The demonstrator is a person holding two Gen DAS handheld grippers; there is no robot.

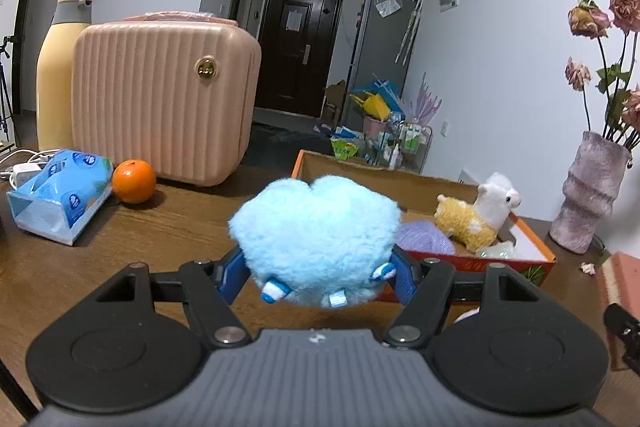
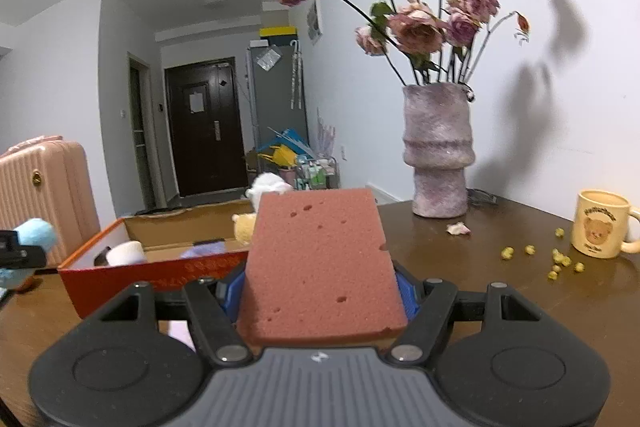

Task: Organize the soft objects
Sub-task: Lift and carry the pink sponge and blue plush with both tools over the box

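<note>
Above a dark wooden tabletop point(image 1: 168, 227), the left gripper point(image 1: 316, 273) has its jaws clamped on a fluffy blue plush toy point(image 1: 316, 239), held clear of the surface just before an open orange box point(image 1: 520, 267). A yellow-and-white alpaca plush point(image 1: 476, 215) and a lilac soft item point(image 1: 424, 239) lie inside the box. The right gripper point(image 2: 320, 291) grips a reddish-brown sponge point(image 2: 320, 267) between its jaws, near a vase of dried roses point(image 2: 438, 155).

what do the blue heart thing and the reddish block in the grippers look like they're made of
Blue heart: plush, it seems; a long fluffy matte pile blurs its outline. Reddish block: likely foam sponge; the matte face is finely grained, with small open pits and a nicked edge.
</note>
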